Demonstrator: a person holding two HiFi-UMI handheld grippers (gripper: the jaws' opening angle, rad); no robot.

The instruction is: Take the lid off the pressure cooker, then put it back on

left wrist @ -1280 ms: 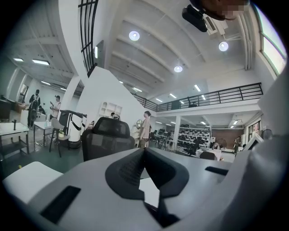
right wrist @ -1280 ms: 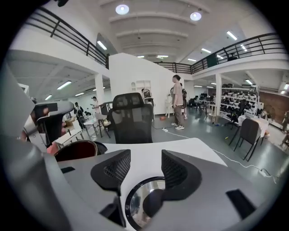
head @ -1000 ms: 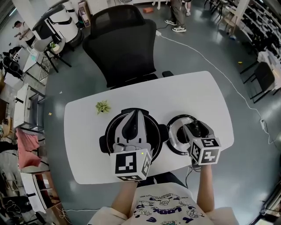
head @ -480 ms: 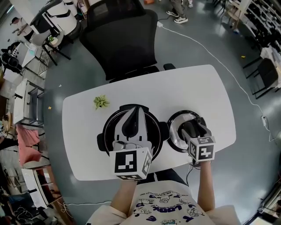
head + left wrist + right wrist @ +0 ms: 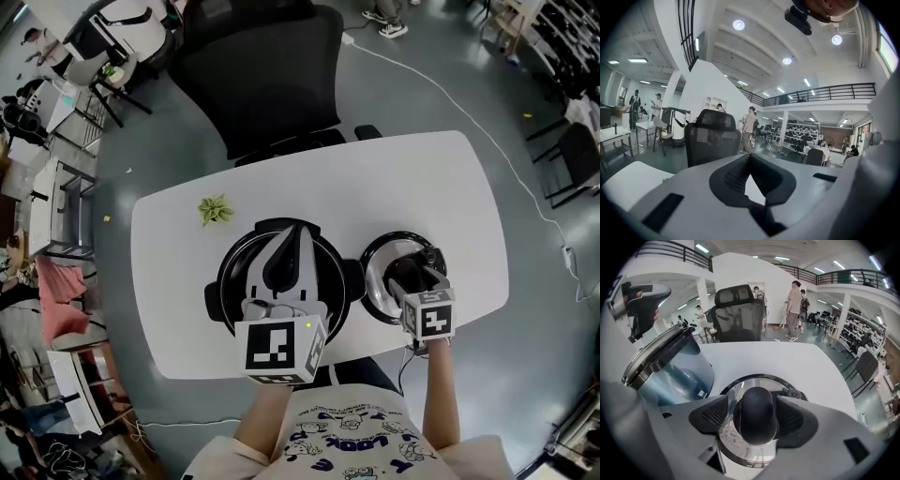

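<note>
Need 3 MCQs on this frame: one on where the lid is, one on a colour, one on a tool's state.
1. Where is the lid?
A. held up in the air
B. lying on the table, right of the cooker
C. closed on the cooker

2. What colour is the knob of the lid?
A. red
B. white
C. black

3. How do the jaws of the left tool stand?
A. together, nothing between them
B. wide apart
C. clamped on the lid

Answers:
1 B: the head view shows the lid flat on the table beside the cooker.
2 C: the knob between the jaws of the right tool is black.
3 A: the left gripper view shows its jaws meeting at the tips, with nothing held.
</note>
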